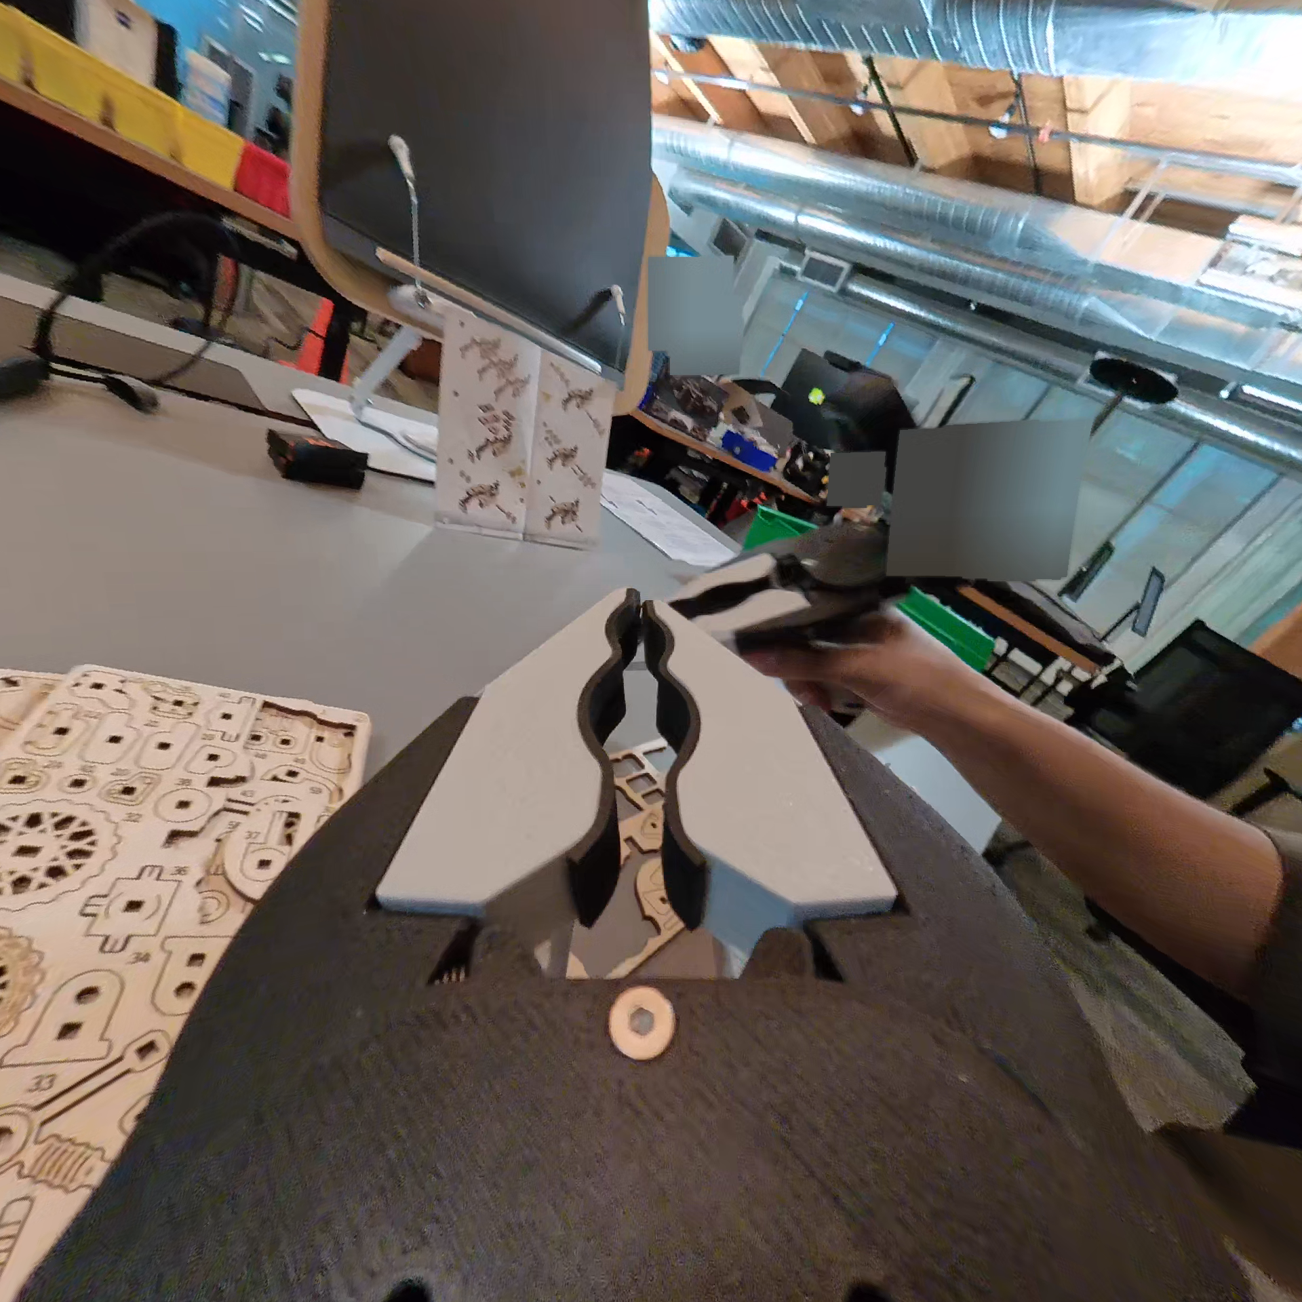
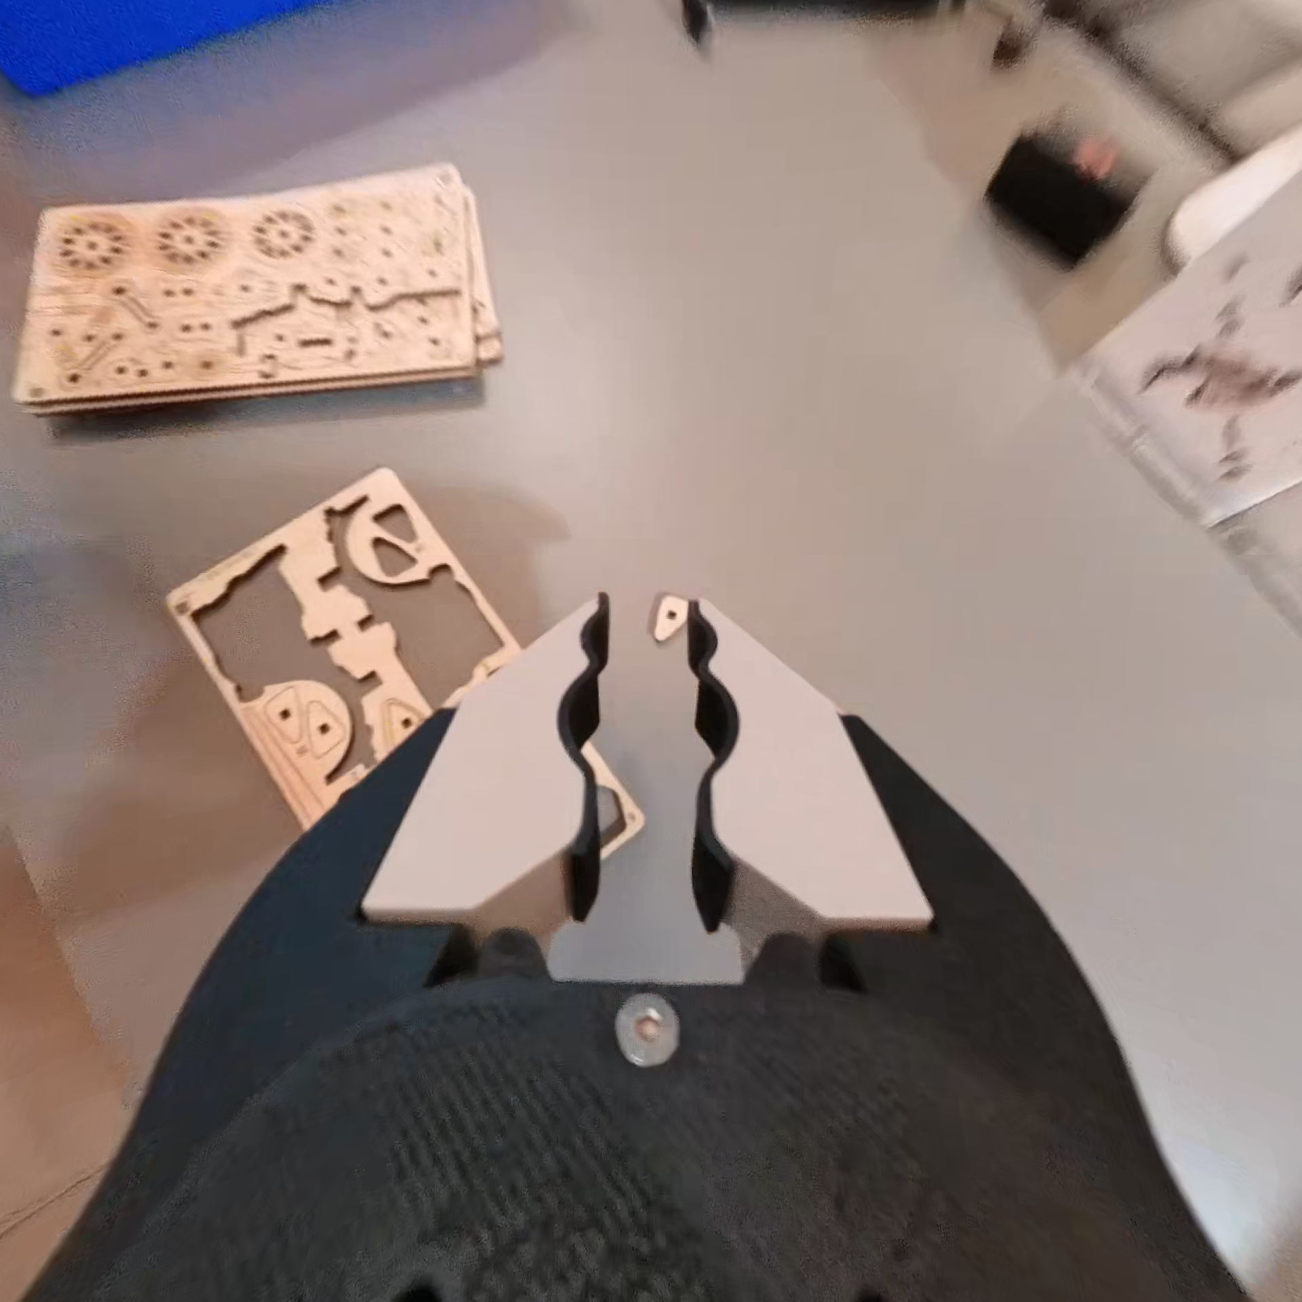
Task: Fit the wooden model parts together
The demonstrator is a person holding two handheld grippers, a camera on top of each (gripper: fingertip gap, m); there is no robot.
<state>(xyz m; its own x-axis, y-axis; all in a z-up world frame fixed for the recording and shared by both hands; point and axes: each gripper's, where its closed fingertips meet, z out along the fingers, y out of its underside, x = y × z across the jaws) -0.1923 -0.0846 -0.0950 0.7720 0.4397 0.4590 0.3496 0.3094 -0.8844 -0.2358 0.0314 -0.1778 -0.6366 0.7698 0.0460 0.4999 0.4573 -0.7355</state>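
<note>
Fingers of left gripper point(image 1: 641, 606) meeting at the tips, nothing visible between them; wavy black pads point(image 1: 599, 711) parted only lower down. Held above grey table point(image 1: 211, 563), tilted upward toward the room. Wooden parts sheet point(image 1: 141, 810) lying flat on the table at lower left, laser-cut with gears and slotted shapes, several pieces already gone from its right edge. Further cut-out wood visible through the gap between the pads, directly beneath.

Fingers of right gripper point(image 2: 645, 620) parted, a clear gap between the tips. Small wooden piece point(image 2: 668, 618), pale with a hole in it, seen against the inner edge of the right fingertip point(image 2: 704, 634); cannot tell whether stuck to that pad or lying on the table below. No two-sided grip on it. Partly emptied wooden frame point(image 2: 338, 655) flat on the table to the left, its lower corner passing under the gripper. Stack of uncut wooden sheets point(image 2: 253, 296) farther off, upper left, well apart from the frame.

Right gripper point(image 1: 775, 613) also seen in the left wrist view, held by a hand point(image 1: 866, 669) just beyond the left fingertips, blurred. Folded instruction sheet point(image 1: 521, 437) standing upright on the table past both grippers, below a dark monitor back point(image 1: 486, 176). Small black device point(image 1: 317, 458) lying left of the sheet.
</note>
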